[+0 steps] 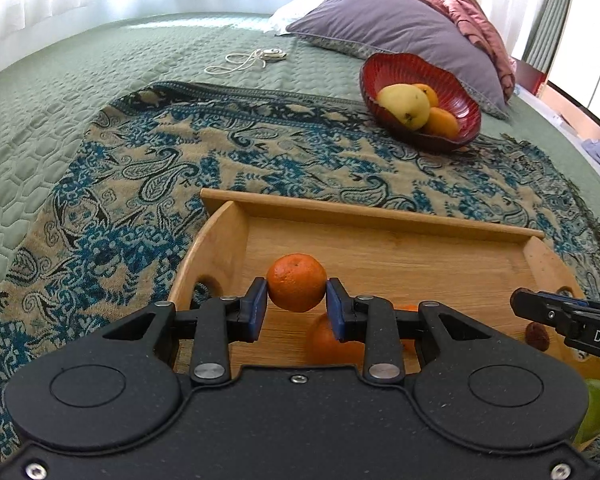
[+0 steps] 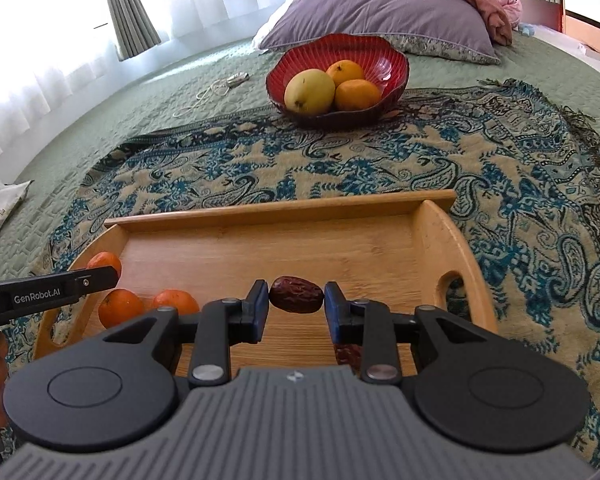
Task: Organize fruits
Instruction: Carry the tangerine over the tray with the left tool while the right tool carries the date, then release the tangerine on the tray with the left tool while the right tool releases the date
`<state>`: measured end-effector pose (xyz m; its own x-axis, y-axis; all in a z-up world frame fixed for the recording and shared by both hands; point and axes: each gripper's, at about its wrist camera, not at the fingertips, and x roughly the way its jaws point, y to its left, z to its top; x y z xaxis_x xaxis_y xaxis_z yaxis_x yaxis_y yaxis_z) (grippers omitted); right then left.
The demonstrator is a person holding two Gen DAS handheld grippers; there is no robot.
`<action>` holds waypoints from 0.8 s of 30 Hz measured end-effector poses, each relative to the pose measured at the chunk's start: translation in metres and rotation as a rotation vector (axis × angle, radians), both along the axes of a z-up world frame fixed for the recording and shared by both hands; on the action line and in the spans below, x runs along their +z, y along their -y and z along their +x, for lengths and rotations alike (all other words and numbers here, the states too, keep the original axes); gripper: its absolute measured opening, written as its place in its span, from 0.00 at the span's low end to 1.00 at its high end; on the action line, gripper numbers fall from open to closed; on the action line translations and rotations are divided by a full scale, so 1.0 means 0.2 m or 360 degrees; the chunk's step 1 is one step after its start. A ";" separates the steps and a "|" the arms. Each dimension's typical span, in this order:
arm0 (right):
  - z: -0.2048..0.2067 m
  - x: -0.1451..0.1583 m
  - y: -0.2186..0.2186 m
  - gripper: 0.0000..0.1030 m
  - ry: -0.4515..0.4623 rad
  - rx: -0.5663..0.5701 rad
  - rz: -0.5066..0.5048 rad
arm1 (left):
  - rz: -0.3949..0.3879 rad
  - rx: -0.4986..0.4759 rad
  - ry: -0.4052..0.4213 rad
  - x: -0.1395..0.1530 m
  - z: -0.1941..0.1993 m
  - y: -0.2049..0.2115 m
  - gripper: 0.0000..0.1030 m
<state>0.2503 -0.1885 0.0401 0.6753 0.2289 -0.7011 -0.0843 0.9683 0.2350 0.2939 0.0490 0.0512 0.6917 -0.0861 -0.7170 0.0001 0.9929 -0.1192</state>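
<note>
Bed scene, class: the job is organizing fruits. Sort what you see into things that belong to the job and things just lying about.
Job: mandarin in left tongs; date in right tongs; tray; bowl; mango.

Lying about: pillow; cord; pink cloth; curtain.

The tray point(image 2: 284, 240) is pale wood, smooth and matt with visible grain. The red bowl point(image 2: 384, 60) looks glossy and ribbed. Under them lies a woven patterned cloth point(image 2: 500, 168) on a quilted green bedspread point(image 1: 100, 52). The tangerine point(image 1: 296, 288) has dimpled, slightly shiny peel; the date point(image 2: 296, 300) is wrinkled and glossy.
</note>
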 end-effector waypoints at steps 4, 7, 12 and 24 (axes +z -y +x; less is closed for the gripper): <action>0.01 -0.02 -0.01 0.34 -0.0016 -0.0001 0.0003 | 0.0006 0.0002 -0.0001 -0.02 0.01 0.00 0.29; 0.02 -0.04 -0.02 0.34 -0.0031 0.0005 -0.0007 | 0.0002 0.0007 -0.0005 -0.03 0.02 0.00 0.29; 0.03 -0.06 -0.01 0.34 -0.0047 0.0002 -0.0014 | 0.0007 0.0010 -0.0008 -0.04 0.04 0.00 0.29; 0.06 -0.09 -0.02 0.35 -0.0086 -0.0006 -0.0035 | 0.0023 0.0011 -0.0005 -0.07 0.05 -0.01 0.30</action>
<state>0.2624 -0.1853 0.0212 0.6373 0.2108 -0.7413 -0.0685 0.9735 0.2180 0.3042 0.0515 0.0377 0.6898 -0.0710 -0.7205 -0.0069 0.9945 -0.1046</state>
